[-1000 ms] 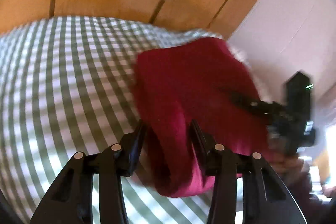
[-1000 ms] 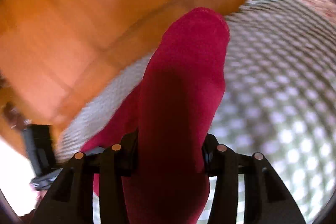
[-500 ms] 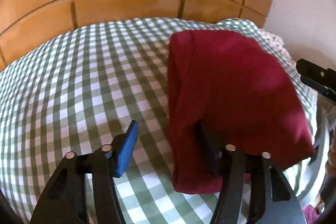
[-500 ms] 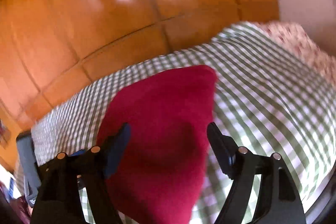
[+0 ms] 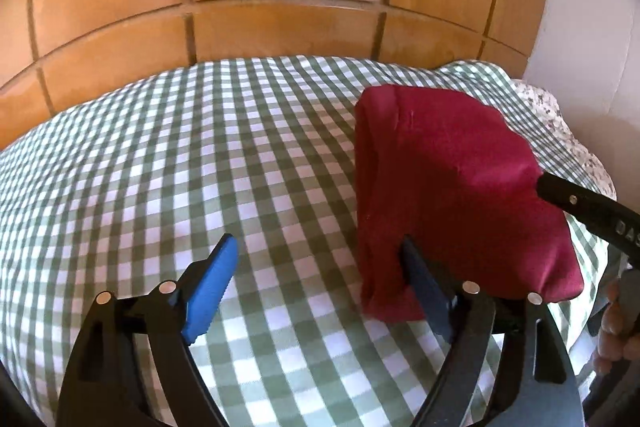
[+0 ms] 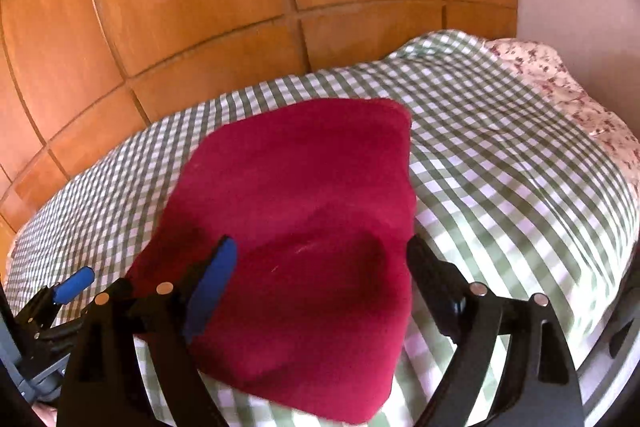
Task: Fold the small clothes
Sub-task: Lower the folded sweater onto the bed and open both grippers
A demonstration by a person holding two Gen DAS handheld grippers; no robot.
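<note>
Both grippers (image 5: 316, 267) (image 6: 320, 263) just spread wide; red garment (image 6: 304, 195) lies loose near checked cloth's (image 5: 160, 163) edge

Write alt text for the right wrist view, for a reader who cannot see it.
A folded red garment lies on a green checked bedspread, with the right claw open above it, gripping nothing. Wooden panels rise behind the bed.

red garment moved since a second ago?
Yes. The red garment dropped from between the closed right gripper jaws onto the checked cloth; jaws just opened.
</note>
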